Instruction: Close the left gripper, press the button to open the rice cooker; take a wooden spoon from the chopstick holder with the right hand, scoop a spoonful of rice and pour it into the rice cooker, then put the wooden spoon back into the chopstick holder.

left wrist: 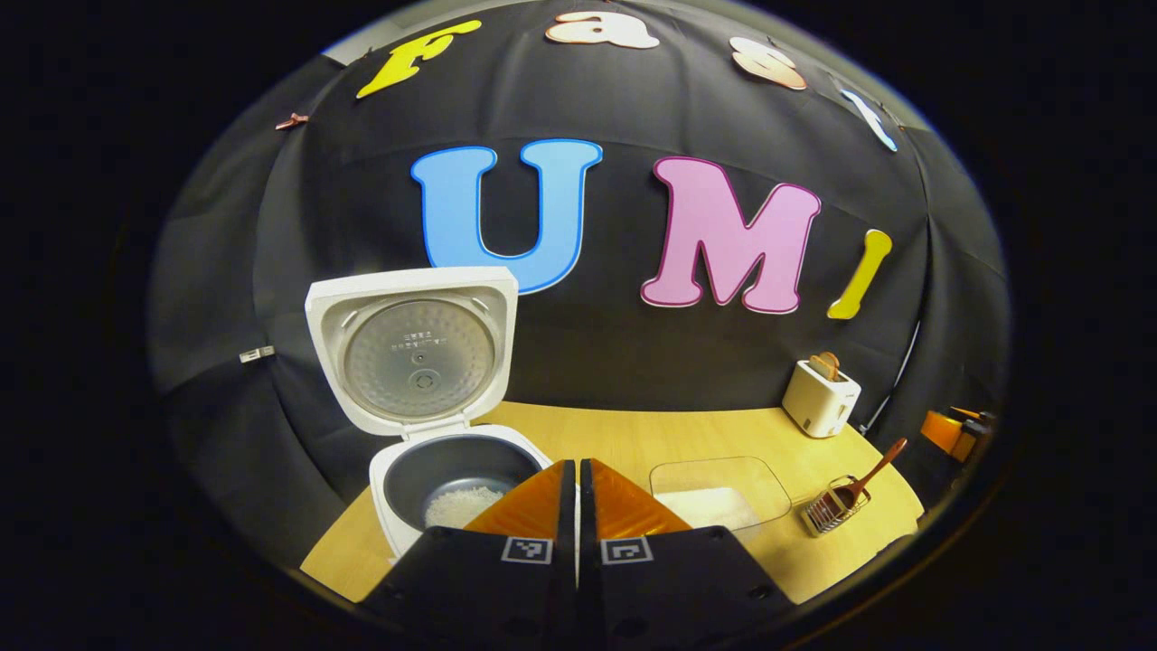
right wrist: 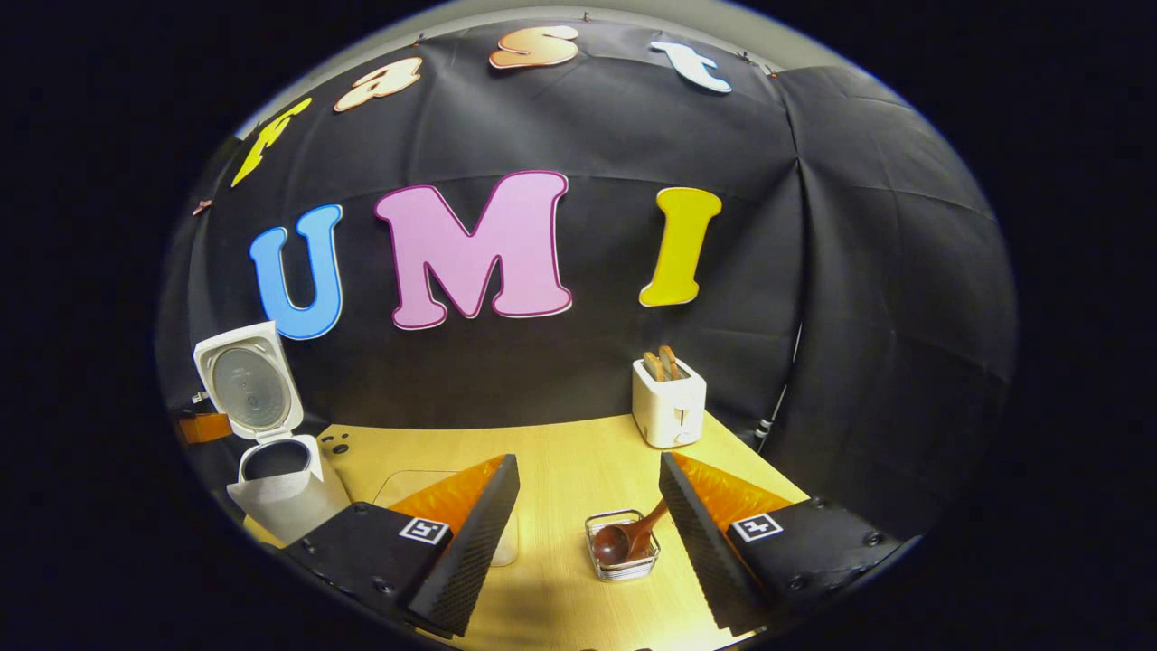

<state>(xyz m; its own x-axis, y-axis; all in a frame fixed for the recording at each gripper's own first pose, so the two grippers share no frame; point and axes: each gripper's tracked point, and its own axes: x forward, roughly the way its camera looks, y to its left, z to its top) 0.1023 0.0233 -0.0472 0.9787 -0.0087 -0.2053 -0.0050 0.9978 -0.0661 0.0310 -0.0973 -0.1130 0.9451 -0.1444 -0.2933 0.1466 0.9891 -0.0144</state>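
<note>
The rice cooker (left wrist: 434, 425) stands open with rice inside and the wooden spoon (right wrist: 633, 535) lies in the chopstick holder (right wrist: 622, 546), just ahead between the fingers of the wide-open, empty right gripper (right wrist: 587, 506); the left gripper (left wrist: 577, 493) is closed on nothing. Judged finished; withdrawing is next.

I count one rice cooker (left wrist: 425, 425), one wooden spoon (right wrist: 633, 535), one chopstick holder (right wrist: 622, 545), one toaster (right wrist: 670, 403), one clear rice container (left wrist: 723, 493).

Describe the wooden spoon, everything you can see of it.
The wooden spoon is dark brown, apparently wood, with a rounded bowl and slim handle. It lies in the chopstick holder on the table, bowl inside, handle slanting up over the rim. The open right gripper flanks it without touching.
</note>
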